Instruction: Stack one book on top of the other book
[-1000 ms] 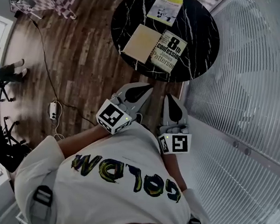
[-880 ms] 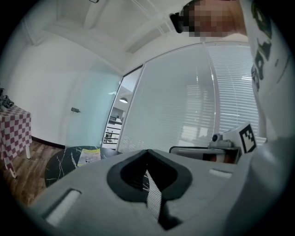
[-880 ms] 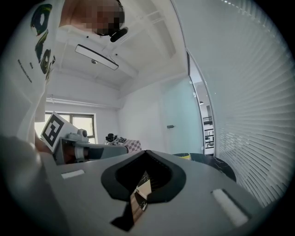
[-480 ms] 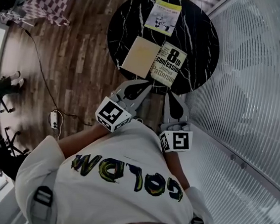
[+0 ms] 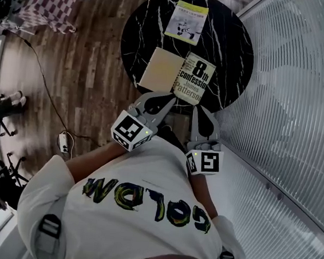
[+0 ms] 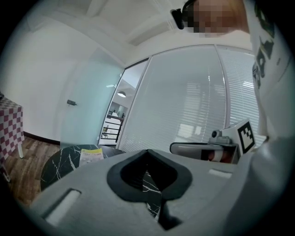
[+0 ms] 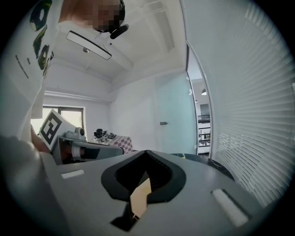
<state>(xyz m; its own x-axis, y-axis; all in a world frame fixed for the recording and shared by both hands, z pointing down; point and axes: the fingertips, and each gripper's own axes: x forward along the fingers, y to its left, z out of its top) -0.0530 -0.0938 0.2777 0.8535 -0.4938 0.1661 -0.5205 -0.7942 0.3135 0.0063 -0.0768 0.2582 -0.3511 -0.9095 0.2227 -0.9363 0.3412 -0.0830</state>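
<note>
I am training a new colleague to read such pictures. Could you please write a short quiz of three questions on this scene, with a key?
1. True or false: the left gripper and the right gripper both have their jaws shut, with nothing held.
2. Which thing lies right beside the plain tan book on the round black table? A) the 8th confession book B) a cup C) a pair of scissors
3. Fill in: the yellow-green booklet lies ____ the two books (against / apart from).

Key: 1 true; 2 A; 3 apart from.
</note>
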